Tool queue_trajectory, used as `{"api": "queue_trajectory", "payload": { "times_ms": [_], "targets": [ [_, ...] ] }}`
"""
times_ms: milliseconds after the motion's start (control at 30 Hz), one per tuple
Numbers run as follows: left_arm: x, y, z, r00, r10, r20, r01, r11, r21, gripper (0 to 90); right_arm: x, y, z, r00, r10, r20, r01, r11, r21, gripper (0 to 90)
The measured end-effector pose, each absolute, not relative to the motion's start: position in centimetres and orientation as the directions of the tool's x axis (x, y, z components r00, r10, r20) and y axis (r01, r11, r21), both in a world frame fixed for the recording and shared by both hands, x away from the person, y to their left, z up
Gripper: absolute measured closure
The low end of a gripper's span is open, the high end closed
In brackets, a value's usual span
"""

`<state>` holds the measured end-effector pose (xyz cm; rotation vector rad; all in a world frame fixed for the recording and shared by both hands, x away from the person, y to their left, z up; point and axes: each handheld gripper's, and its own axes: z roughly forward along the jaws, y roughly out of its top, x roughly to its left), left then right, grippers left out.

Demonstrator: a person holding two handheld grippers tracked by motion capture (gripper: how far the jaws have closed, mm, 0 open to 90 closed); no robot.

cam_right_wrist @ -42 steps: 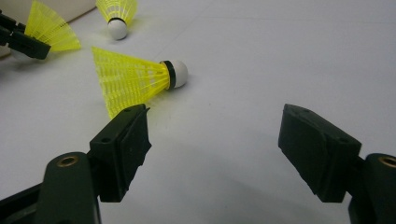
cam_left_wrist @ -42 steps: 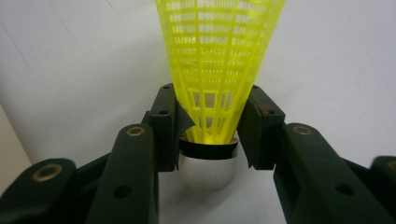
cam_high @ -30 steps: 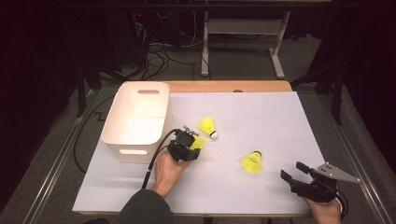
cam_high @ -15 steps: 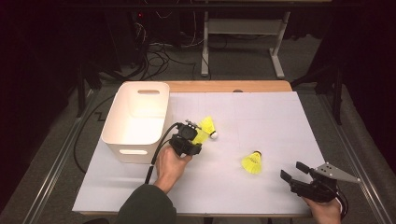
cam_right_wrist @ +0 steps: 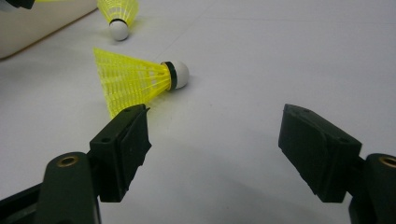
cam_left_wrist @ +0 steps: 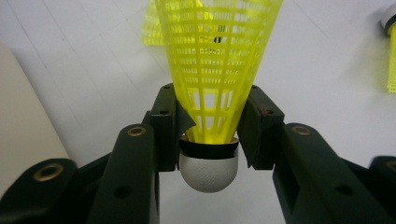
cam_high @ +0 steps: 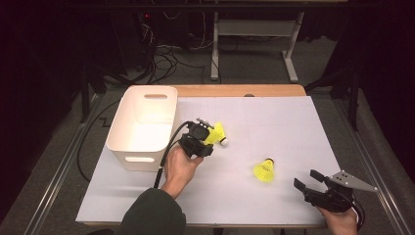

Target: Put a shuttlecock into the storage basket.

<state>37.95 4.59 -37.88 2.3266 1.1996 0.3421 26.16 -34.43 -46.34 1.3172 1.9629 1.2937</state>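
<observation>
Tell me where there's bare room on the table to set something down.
The white table sheet is bare across its far right, beyond the lying yellow plastic shuttlecock, and along the near edge between the two forearms. It is crowded beside the white plastic bin, where the left gripper holds a yellow shuttlecock.

A dark room: grey carpet floor (cam_high: pixel 195 73), tangled cables (cam_high: pixel 161 54) and a white desk frame (cam_high: pixel 252 36) behind the table (cam_high: pixel 235 90).

I can read no lettering, label, brand, number or sign anywhere from here, neither on the worktop nor on the things lying on it.
</observation>
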Motion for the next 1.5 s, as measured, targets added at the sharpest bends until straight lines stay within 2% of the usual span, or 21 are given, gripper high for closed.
{"api": "queue_trajectory", "payload": {
  "times_ms": [1000, 1100, 1500],
  "targets": [
    [39.8, 5.1, -33.4, 0.577, 0.817, 0.028, 0.685, -0.502, 0.527, 63.1, 26.2, -34.4, -46.3, -0.447, 0.885, 0.132, 0.469, 0.107, 0.876, 25.3],
    [39.9, 5.1, -33.2, 0.57, 0.818, 0.069, 0.683, -0.519, 0.513, 63.1, 26.2, -34.5, -46.3, -0.447, 0.885, 0.132, 0.469, 0.107, 0.876, 25.3],
    [40.5, 6.2, -32.3, 0.557, 0.83, 0.029, 0.695, -0.485, 0.53, 63.2, 26.2, -34.5, -46.4, -0.447, 0.885, 0.133, 0.47, 0.106, 0.876, 25.3]
  ]
}}
